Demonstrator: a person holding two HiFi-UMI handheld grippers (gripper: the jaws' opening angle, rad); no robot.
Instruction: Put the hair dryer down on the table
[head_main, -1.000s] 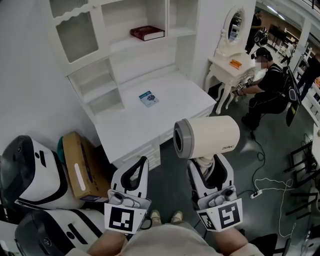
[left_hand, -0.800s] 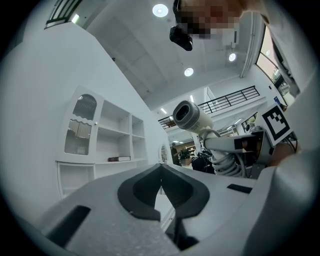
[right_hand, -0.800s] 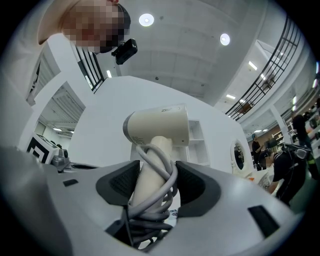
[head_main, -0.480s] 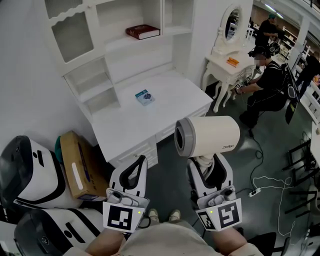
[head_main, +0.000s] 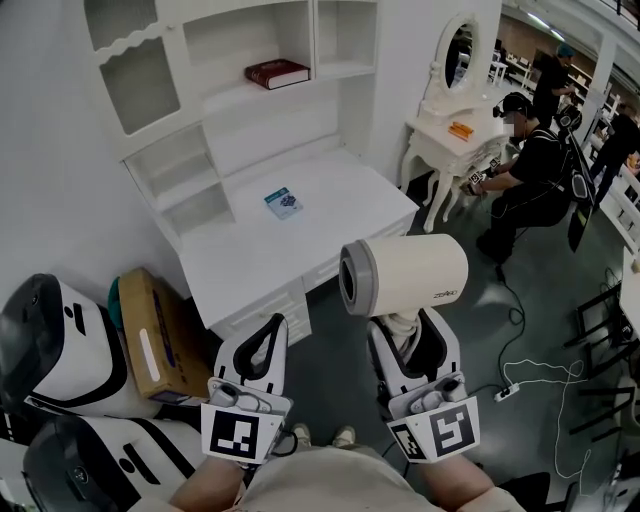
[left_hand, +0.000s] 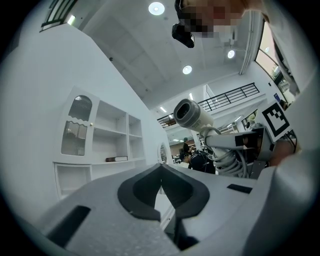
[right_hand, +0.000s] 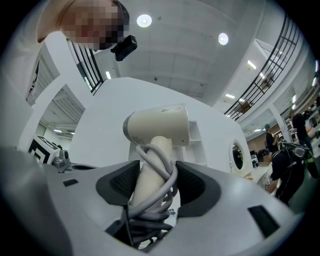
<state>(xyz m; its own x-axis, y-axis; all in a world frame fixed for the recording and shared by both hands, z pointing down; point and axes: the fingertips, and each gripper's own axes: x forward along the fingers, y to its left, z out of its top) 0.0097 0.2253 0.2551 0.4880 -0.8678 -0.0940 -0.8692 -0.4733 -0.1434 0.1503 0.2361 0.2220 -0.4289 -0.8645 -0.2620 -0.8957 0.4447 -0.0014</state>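
Note:
A cream hair dryer (head_main: 405, 275) with a grey rear ring stands upright in my right gripper (head_main: 410, 345). The jaws are shut on its handle, which has the grey cord wound round it (right_hand: 156, 170). The barrel lies level above the jaws, in the air over the floor just off the front right corner of the white desk (head_main: 330, 215). My left gripper (head_main: 262, 350) hangs beside it on the left, its fingers meeting at the tips with nothing between them. In the left gripper view the hair dryer (left_hand: 192, 114) shows up and to the right.
A small blue booklet (head_main: 283, 203) lies on the desk top and a red book (head_main: 277, 72) on the shelf above. A cardboard box (head_main: 155, 345) and white machine shells (head_main: 60, 345) stand at the left. At the right are a vanity table (head_main: 455, 135), a crouching person (head_main: 530, 170) and a floor cable (head_main: 520, 385).
Both grippers and the hair dryer have drifted slightly left in the picture, toward the desk's front. The grip on the handle is the same and the left jaws stay shut.

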